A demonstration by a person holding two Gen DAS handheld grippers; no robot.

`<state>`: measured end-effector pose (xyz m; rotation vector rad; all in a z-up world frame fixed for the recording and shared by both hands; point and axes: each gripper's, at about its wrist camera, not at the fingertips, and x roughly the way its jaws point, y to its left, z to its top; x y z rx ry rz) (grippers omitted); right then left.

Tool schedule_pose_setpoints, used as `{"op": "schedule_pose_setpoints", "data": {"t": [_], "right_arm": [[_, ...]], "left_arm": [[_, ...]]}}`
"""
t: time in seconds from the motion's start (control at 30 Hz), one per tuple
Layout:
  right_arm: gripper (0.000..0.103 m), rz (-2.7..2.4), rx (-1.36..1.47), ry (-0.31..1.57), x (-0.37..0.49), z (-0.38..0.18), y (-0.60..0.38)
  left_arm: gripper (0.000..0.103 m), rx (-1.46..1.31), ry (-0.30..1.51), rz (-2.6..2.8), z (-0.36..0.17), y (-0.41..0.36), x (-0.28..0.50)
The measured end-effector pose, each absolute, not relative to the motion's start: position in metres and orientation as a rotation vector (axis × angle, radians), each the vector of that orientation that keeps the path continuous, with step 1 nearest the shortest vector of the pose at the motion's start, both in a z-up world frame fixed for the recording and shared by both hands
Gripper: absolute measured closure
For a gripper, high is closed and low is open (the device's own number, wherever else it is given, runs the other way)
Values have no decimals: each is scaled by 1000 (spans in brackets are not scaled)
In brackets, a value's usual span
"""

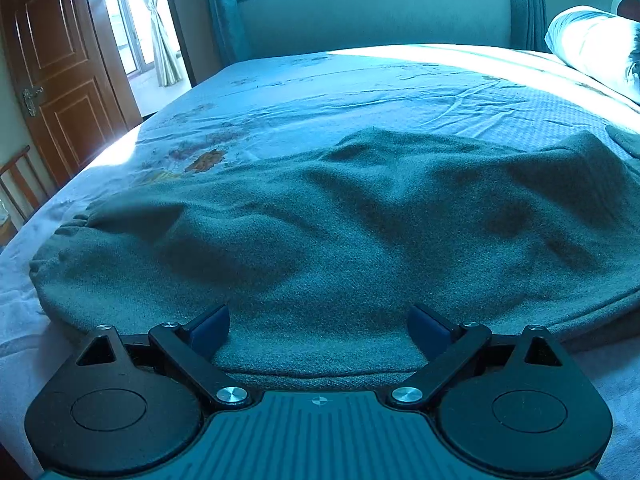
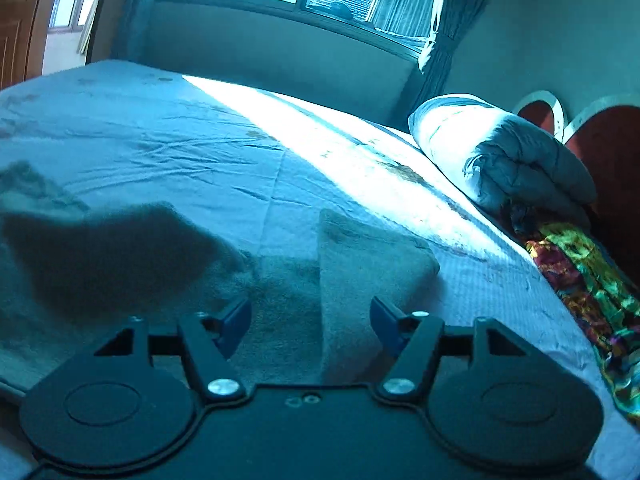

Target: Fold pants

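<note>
On the bed's (image 1: 360,92) near side, left gripper (image 1: 318,316) and right gripper (image 2: 310,306) are both hovering open over the rumpled pants (image 1: 340,220), risking a single-layer pinch at the raised flap (image 2: 360,256), skewing the fold.

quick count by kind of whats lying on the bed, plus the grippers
grey pants: 1
rolled quilt: 1
multicoloured cloth: 1
grippers: 2 (left gripper, right gripper)
total: 5
</note>
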<state>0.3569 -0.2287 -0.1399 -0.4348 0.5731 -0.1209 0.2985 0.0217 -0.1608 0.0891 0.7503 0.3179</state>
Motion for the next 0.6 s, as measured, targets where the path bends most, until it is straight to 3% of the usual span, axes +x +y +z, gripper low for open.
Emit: {"op": "schedule_pose_setpoints", "data": {"t": [0.13, 0.37, 0.47, 0.53, 0.6], "right_arm": [[103, -168, -352, 591, 350, -135, -264], [103, -261, 187, 561, 263, -137, -356], [103, -296, 252, 632, 258, -156, -380], [103, -250, 179, 560, 254, -145, -371], [86, -190, 55, 535, 264, -132, -348]], "left_arm": [[6, 98, 753, 317, -161, 22, 299], [6, 130, 733, 323, -158, 17, 295], [6, 133, 735, 319, -158, 17, 294], [5, 133, 737, 312, -158, 18, 294], [5, 131, 739, 314, -158, 18, 295]]}}
